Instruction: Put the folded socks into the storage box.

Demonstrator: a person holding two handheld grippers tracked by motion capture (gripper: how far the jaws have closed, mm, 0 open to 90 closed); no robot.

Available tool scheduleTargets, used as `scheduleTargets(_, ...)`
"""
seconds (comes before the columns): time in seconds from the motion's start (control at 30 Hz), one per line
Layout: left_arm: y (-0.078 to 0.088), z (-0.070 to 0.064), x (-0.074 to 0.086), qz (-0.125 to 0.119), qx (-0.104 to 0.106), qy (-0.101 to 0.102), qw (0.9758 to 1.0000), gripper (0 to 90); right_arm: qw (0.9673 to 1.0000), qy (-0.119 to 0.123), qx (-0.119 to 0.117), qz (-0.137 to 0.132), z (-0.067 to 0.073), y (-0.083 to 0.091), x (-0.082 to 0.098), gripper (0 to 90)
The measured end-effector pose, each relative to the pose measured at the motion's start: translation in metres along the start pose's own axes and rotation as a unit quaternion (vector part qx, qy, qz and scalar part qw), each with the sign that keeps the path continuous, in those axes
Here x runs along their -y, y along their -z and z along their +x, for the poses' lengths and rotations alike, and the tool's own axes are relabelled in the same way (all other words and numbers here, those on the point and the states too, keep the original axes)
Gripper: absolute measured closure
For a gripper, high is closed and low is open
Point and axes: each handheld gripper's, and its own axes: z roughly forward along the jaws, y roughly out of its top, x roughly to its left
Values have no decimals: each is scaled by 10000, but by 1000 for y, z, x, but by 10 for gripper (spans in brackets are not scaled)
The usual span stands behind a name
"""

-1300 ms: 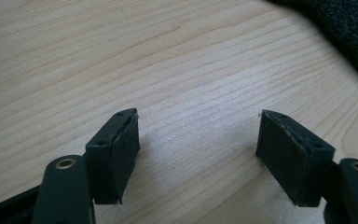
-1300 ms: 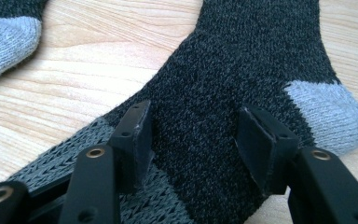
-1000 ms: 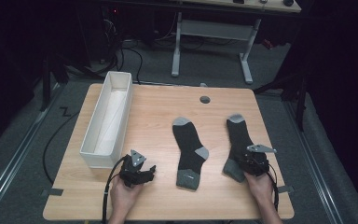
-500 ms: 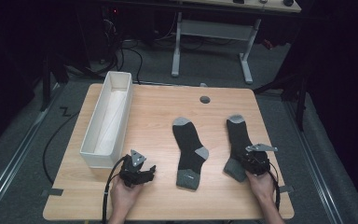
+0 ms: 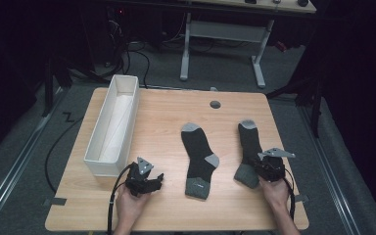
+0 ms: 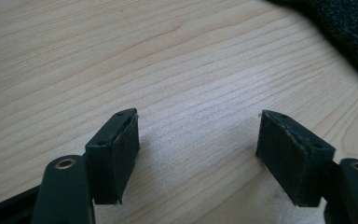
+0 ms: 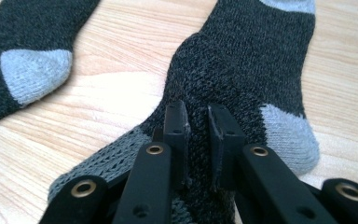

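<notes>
- Nearest to me, the left gripper [image 5: 146,182] rested low over bare wood at the front of the table [image 5: 166,122], its jaws apart with nothing between them; I judged I kept it there as a free hand until it was needed.
- Beside it, on my right, the right gripper [image 7: 197,122] sat on the right sock [image 7: 242,70] near its cuff end. Its jaws had just been closing, and a ridge of knit stood pinched between the pads, so I read this as the grip for lifting the sock.
- Then the left sock [image 5: 198,156] lay flat between the two grippers, apart from the right one and untouched, probably waiting for its turn.
- Farther, along the left edge, the white bin [image 5: 98,147] stood open, a likely place for the socks.
- Farthest, a small round hole [image 5: 215,104] showed in the tabletop.
</notes>
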Motion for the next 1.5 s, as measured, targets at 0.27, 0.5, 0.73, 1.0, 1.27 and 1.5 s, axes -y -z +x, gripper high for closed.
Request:
scheduleTargets(0.27,0,0,0,-4,1,2,10000,298,9997,14,-62,-247,4,10,-11,799)
scheduleTargets(0.5,0,0,0,-3,2,1,10000,298,9990,17,-138,-419,5,20,-22,800)
scheduleTargets(0.73,0,0,0,9,10,-10,10000,298,9980,-57,-275,-570,7,25,-32,800)
scheduleTargets(1.0,0,0,0,10,12,-12,10000,298,9970,-29,-349,-686,10,30,-42,800)
scheduleTargets(1.27,0,0,0,10,12,-11,10000,298,9965,-15,-383,-744,12,33,-49,800)
scheduleTargets(1.5,0,0,0,11,15,-13,10000,298,9963,33,-387,-771,14,35,-55,800)
